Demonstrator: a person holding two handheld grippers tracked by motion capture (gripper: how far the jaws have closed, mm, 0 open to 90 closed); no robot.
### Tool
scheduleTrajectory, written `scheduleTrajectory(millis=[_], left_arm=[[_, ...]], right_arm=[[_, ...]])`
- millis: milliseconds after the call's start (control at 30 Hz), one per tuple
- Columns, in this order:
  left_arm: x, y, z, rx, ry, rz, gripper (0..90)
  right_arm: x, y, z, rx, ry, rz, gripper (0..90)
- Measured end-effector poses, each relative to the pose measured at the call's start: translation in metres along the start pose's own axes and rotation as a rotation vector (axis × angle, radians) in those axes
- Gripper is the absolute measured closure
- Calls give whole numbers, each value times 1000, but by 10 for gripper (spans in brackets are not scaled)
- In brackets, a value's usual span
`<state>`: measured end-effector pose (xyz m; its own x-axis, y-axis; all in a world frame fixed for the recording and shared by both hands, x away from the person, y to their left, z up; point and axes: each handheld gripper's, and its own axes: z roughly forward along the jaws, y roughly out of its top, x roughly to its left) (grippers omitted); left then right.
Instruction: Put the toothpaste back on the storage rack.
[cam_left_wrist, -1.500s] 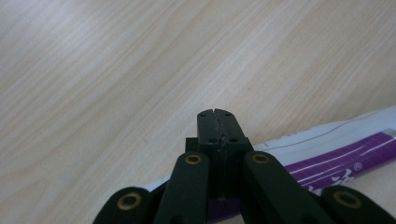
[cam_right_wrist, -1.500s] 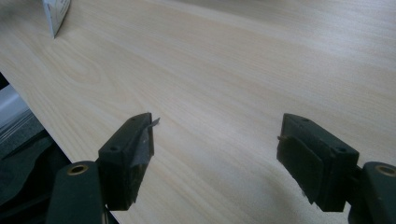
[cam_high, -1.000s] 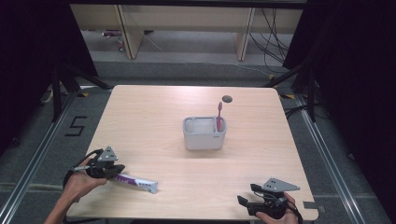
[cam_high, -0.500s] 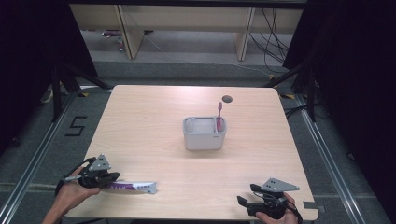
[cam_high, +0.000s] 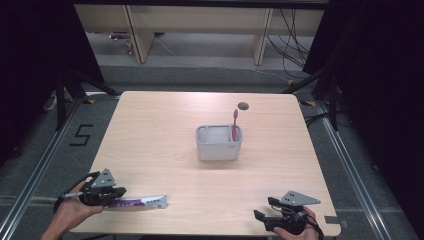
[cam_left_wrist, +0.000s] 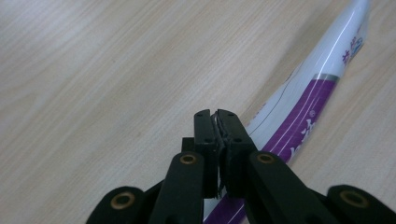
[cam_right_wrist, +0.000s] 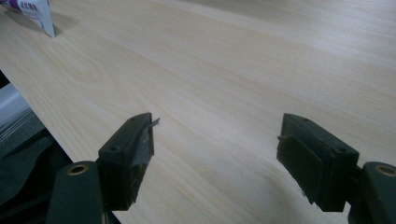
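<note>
A white and purple toothpaste tube (cam_high: 140, 202) lies flat near the table's front left edge. My left gripper (cam_high: 117, 192) sits at its left end, held by a hand. In the left gripper view the jaws (cam_left_wrist: 217, 114) stand together with only a hairline between them, having just parted by a sliver, and nothing is between them. The tube (cam_left_wrist: 317, 79) runs past under the right-hand jaw. My right gripper (cam_high: 264, 207) rests open near the front right corner, with bare table between its jaws (cam_right_wrist: 217, 140). The tube's flat end (cam_right_wrist: 35, 11) shows far off.
A grey holder (cam_high: 219, 142) stands at the table's middle with a pink toothbrush (cam_high: 234, 125) upright in its right compartment. A small round hole (cam_high: 243, 105) lies behind it. The table's front edge runs close to both hands.
The left hand and its gripper have drifted left and toward the front edge. The tube has settled flat on the table, its far end about where it was. The right gripper has kept still.
</note>
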<state>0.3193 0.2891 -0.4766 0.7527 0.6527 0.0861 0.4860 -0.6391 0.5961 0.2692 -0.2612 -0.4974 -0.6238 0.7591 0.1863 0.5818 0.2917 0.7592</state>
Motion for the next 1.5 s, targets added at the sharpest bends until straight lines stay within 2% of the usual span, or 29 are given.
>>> scheduleTrajectory(millis=[33, 67, 100, 133, 167, 200, 267, 300, 367, 400, 433, 467, 533, 600, 667, 700, 733, 767, 867, 900, 933, 967, 1000, 1067, 1133, 1233, 1267, 1300, 1500], left_arm=[[-1, 1, -1, -10, 1, -4, 850], [0, 3, -4, 18, -8, 31, 837], [-2, 4, -4, 3, -7, 18, 822], [-3, 5, -6, 10, -15, 30, 804], [-4, 7, -8, 22, -16, 48, 777], [-3, 9, -11, 61, -29, 60, 744], [-5, 9, -12, 49, -25, 72, 699], [-5, 11, -13, 49, -20, 106, 678], [-9, 12, -15, 46, -1, 133, 607], [-10, 13, -16, 62, -3, 142, 578], [-13, 14, -16, 67, 1, 149, 545], [-14, 15, -16, 68, 3, 157, 513], [-18, 16, -16, 80, -5, 145, 478], [-20, 19, -17, 102, -13, 160, 440], [-24, 19, -15, 82, -3, 172, 421], [-25, 21, -15, 92, -12, 182, 410], [-27, 21, -13, 89, -4, 184, 400], [-27, 22, -13, 109, -4, 205, 394], [-28, 23, -8, 124, -7, 209, 389], [-29, 22, -7, 131, -6, 216, 395], [-29, 23, -6, 150, -16, 221, 399], [-31, 22, -4, 143, -14, 224, 401], [-31, 22, -2, 149, -20, 227, 403], [-32, 22, 1, 150, -33, 227, 410], [-32, 21, 4, 147, -35, 223, 418], [-33, 22, 7, 174, -36, 243, 433], [-35, 23, 8, 175, -40, 242, 437], [-35, 24, 10, 177, -43, 242, 439], [-38, 29, 19, 215, -68, 269, 498]], right_arm=[[2, 0, 1, 3, 18, 33, 275], [0, 0, 1, -1, 15, 14, 275], [0, 0, 1, -1, 16, 13, 275], [0, 0, 1, -2, 16, 13, 275], [0, 0, 1, 3, 23, 22, 275], [0, 0, 0, 12, 17, 23, 275], [0, 0, 0, 11, 18, 23, 275], [1, 0, 0, 12, 20, 24, 275], [1, 0, 0, -1, 17, 19, 275], [0, 0, 0, 0, 4, 0, 275], [0, 0, 1, -1, 26, 13, 275], [0, 0, 1, -2, 24, 12, 275], [0, 0, 1, -1, 25, 12, 275], [0, 0, 0, 1, 3, 0, 275], [0, 0, 0, 1, 3, 0, 275], [0, 0, 1, -2, 23, 12, 275], [0, 0, 0, 0, 3, 0, 275], [0, 0, 0, 0, 5, 0, 275], [0, 0, 0, 0, 5, 1, 275], [2, 0, 0, 1, 25, 35, 275], [2, 0, 0, 8, 23, 34, 275], [2, 0, 0, 1, 25, 37, 275], [0, 0, 0, 3, 9, 1, 275], [0, 0, 1, -2, 28, 14, 275], [0, 0, 1, 1, 20, 14, 275], [0, 0, 1, 1, 20, 13, 275], [2, 0, 1, 5, 21, 30, 275], [0, 0, 0, 4, 11, 3, 275], [0, 0, 1, 4, 11, 2, 278]])
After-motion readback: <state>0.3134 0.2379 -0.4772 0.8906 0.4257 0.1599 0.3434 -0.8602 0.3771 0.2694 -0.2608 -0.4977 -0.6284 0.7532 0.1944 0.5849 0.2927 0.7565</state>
